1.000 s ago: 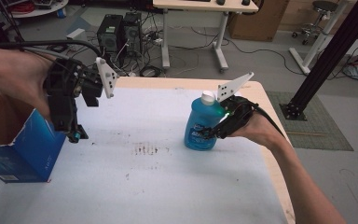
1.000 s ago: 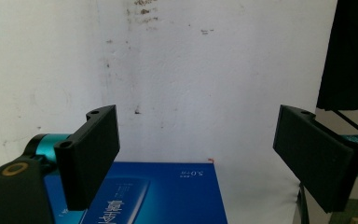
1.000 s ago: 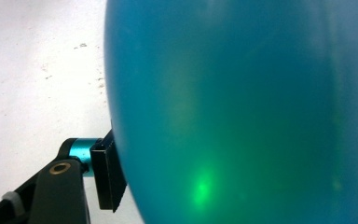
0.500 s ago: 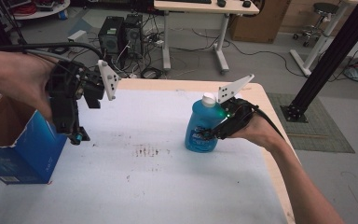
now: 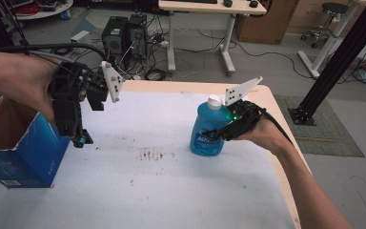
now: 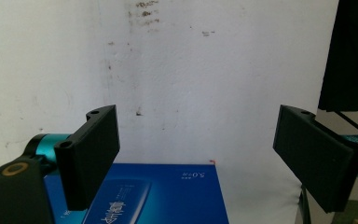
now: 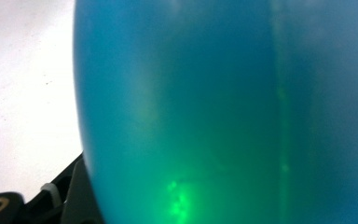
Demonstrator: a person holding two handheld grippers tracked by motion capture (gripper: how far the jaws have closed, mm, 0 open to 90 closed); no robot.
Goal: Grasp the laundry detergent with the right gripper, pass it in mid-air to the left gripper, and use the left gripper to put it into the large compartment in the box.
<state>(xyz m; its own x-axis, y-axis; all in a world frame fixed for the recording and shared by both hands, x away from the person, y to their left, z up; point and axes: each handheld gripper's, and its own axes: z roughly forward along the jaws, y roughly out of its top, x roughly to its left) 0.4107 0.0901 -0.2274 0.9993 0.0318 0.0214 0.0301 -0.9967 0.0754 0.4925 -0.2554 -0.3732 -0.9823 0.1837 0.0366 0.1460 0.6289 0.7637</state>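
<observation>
While its jaws clamp the blue bottle (image 5: pixel 208 135) upright near the table's (image 5: pixel 171 191) right edge, the right gripper (image 5: pixel 219 135) should hold low and steady; the left gripper (image 5: pixel 78 139), jaws spread and empty, hovers beside the open blue box (image 5: pixel 26 157).

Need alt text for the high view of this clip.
A person's right gripper grips an upright blue bottle on a white table. The left gripper hangs open beside an open blue box.
</observation>
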